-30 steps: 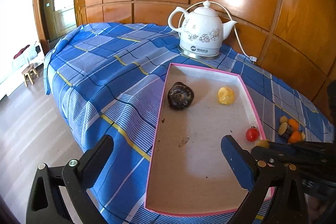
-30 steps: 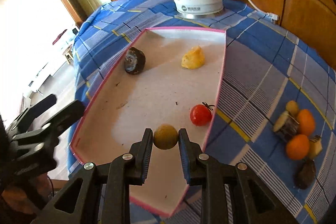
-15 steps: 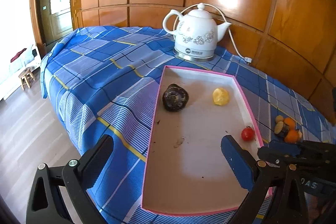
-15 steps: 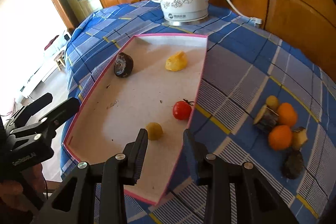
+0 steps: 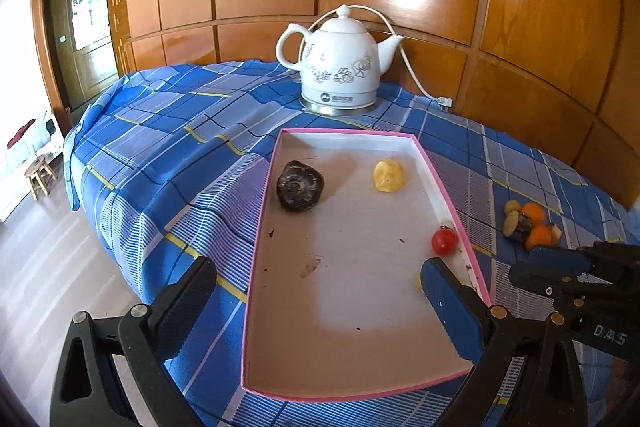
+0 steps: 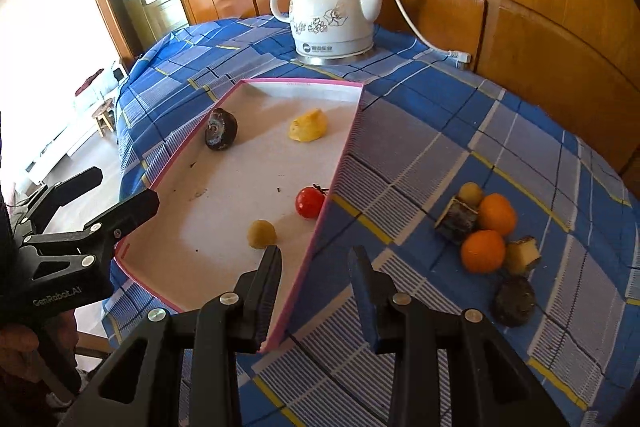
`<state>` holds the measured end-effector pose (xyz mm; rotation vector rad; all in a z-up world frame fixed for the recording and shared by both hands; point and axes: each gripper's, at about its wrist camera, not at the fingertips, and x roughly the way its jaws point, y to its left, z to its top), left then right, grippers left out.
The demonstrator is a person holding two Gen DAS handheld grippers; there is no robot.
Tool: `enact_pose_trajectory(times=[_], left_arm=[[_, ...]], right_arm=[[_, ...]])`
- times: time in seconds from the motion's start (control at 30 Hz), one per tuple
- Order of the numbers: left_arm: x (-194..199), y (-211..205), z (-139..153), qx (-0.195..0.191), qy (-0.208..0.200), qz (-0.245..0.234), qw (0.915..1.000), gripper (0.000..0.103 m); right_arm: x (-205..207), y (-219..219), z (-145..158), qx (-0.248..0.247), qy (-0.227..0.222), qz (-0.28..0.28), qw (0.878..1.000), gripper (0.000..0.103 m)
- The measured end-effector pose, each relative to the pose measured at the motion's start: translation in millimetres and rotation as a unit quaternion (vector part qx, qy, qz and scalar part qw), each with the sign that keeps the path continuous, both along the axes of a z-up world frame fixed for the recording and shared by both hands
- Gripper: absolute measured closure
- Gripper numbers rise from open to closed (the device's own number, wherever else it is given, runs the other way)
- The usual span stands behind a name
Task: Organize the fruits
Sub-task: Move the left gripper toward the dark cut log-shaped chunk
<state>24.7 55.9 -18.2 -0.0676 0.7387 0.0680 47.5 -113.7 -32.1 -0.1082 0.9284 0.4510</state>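
I found the pink-rimmed tray (image 6: pixel 340 163) lying on the blue checked cloth (image 6: pixel 460 115) of the bench, in the centre of both frames. It held four items: a dark round fruit (image 6: pixel 221 134) toward its far left, a yellow piece (image 6: pixel 308 125) toward its far right, a red tomato (image 6: pixel 310 202) against the right wall, and a small yellow-green fruit (image 6: pixel 261 233) near the lower middle. None of the four touched another.

The right tool (image 6: pixel 316 267) sat at the bottom centre of its own frame, angled downward, its jaws apart with nothing between them; they had just been opening. The small yellow-green fruit lay on the tray floor just beyond the left fingertip, free of both pads. The gap between the jaws straddled the tray's right wall.

The left tool (image 5: pixel 316 279) held its jaws wide apart at the bottom of its frame, over the near end of the tray and empty.

The right wrist view showed the loose pile on the cloth at right in full: two oranges (image 6: pixel 482 251), a small yellow fruit, two cut pieces and a dark fruit (image 6: pixel 514 301). In the left wrist view that pile was small and partly hidden behind the right tool, and the yellow-green fruit was almost wholly covered by the left tool's right finger. A white kettle (image 5: pixel 340 67) stood beyond the tray.
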Motion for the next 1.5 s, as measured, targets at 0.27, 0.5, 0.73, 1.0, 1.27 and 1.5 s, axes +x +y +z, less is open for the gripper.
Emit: enact_pose_trajectory(times=[0.27,0.5,0.73,1.0,1.27,1.5], left_arm=[[-1,-11,3,0.01,-0.003,-0.021,0.9997,0.0],[0,-23,4,0.017,-0.002,-0.039,0.9991,0.0],[1,-33,5,0.02,0.0,-0.057,0.9981,0.0],[4,-46,6,0.025,0.004,-0.08,0.9965,0.0],[11,-71,11,0.029,0.011,-0.119,0.9924,0.003],[23,-102,16,0.024,0.021,-0.165,0.9858,0.007]], right_arm=[[-4,-19,7,-0.016,-0.016,-0.008,1.0,0.068],[-3,-51,15,-0.039,-0.028,-0.029,0.998,0.068],[4,-96,21,-0.064,-0.033,-0.063,0.995,0.068],[18,-163,16,-0.083,-0.03,-0.12,0.989,0.068],[29,-237,-12,-0.042,0.029,-0.236,0.97,0.068],[32,-242,-17,-0.03,0.05,-0.251,0.966,0.068]])
